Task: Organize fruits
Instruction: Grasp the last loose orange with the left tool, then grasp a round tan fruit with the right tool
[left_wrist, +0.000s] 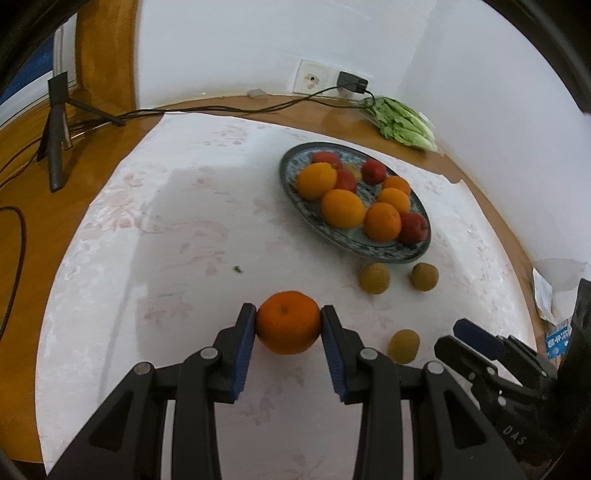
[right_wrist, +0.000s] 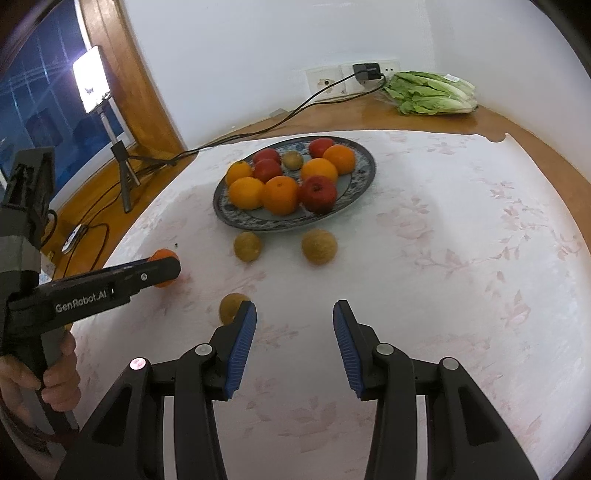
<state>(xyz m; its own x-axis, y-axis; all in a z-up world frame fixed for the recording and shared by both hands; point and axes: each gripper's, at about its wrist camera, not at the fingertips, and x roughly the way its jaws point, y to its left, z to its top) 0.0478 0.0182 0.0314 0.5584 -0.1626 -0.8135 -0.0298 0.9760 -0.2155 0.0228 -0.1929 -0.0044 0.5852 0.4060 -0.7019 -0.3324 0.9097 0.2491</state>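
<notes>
My left gripper is shut on an orange, held just above the white cloth; it also shows in the right wrist view behind the left gripper's finger. A blue patterned plate holds several oranges and red apples; it also shows in the right wrist view. Three brownish-green kiwis lie on the cloth in front of the plate. My right gripper is open and empty, with the nearest kiwi just left of its left finger.
A bag of lettuce lies at the back right by the wall. A charger and cable run along the back edge. A tripod with a light stands at the left. Papers lie at the cloth's right edge.
</notes>
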